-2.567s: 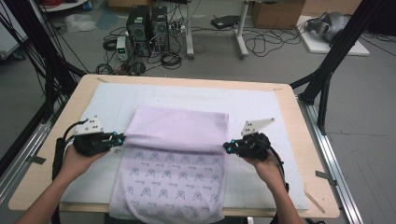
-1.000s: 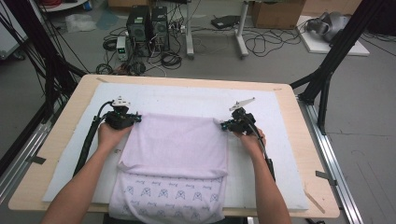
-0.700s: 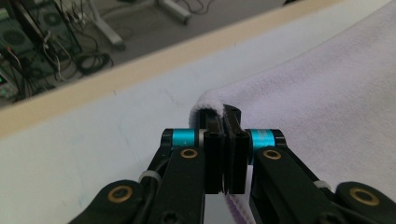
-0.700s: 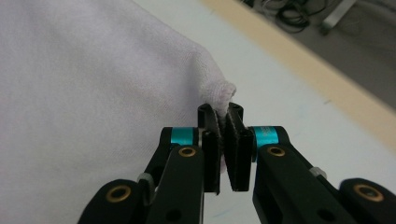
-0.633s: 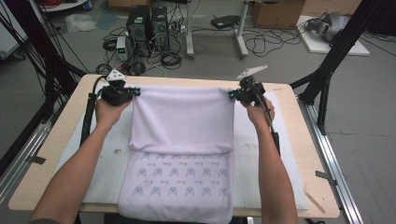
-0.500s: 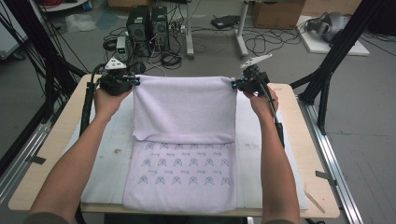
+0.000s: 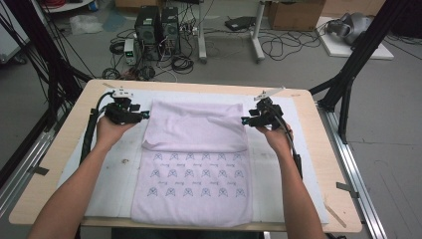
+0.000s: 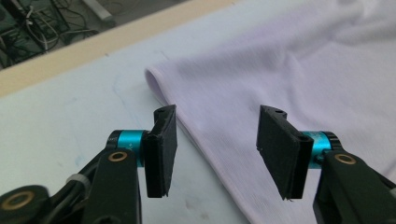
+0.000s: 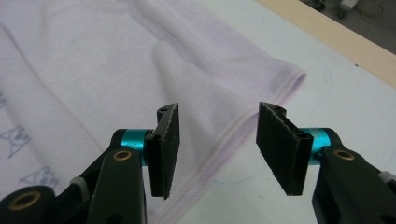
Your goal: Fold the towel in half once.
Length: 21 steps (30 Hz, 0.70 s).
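A pale lilac cloth (image 7: 194,164) with small printed motifs lies flat on the white mat (image 7: 117,179); its far part is a plain layer folded over. My left gripper (image 7: 144,114) is open at the cloth's far left edge, and its jaws straddle the folded edge of the cloth (image 8: 243,93) without touching it. At the far right edge, my right gripper (image 7: 245,121) is open too, with the hemmed corner of the cloth (image 9: 219,88) lying flat between and beyond its jaws. Nothing is held.
The mat covers a wooden table (image 7: 328,164) whose bare rim shows all round. Beyond the far edge are computer towers (image 7: 157,27), cables and desk legs on the floor. Black frame posts (image 7: 348,64) stand at the table's right and left.
Both grippers carried the cloth's near edge up and away, folding it over toward the far side. They have since let go and now stand open beside the laid-down fold.
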Available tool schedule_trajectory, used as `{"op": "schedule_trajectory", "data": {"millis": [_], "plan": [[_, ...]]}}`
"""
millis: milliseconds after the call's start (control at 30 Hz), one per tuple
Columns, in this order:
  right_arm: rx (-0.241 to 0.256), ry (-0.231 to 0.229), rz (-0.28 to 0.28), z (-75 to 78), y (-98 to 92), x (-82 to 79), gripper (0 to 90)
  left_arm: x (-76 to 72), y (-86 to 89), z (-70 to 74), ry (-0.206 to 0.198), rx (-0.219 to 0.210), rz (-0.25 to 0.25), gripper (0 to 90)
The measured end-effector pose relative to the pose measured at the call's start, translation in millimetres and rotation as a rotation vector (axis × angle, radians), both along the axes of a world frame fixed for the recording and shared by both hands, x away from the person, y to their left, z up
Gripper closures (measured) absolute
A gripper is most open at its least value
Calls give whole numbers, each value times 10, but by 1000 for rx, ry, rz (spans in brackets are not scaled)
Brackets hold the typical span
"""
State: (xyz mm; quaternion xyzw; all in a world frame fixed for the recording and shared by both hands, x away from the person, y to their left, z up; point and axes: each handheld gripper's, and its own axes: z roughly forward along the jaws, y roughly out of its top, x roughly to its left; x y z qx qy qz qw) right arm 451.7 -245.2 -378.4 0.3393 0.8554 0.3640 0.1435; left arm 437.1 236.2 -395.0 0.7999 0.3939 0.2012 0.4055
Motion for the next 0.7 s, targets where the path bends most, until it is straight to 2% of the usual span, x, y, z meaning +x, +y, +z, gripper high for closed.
{"op": "schedule_trajectory", "data": {"millis": [100,167,200,233,300,400,533,667,700], "plan": [[-4,15,25,-94,0,-114,484,-103,-19,-57,1,10,-26,472],[19,24,34,-144,-2,-196,487,-245,-47,-126,11,16,-67,466],[22,26,41,-164,4,-235,487,-245,-47,-126,11,16,-67,467],[21,21,50,-180,10,-275,488,-332,-58,-163,17,4,-96,467],[32,21,67,-216,26,-343,489,-374,-69,-182,20,-4,-109,466],[36,36,94,-280,50,-425,489,-526,-98,-234,38,-35,-162,461],[41,51,121,-342,71,-520,488,-616,-110,-267,54,-46,-202,451],[40,74,133,-411,73,-567,489,-707,-108,-364,71,-24,-229,466],[36,79,135,-441,76,-567,493,-713,-104,-386,70,-18,-232,500]]}}
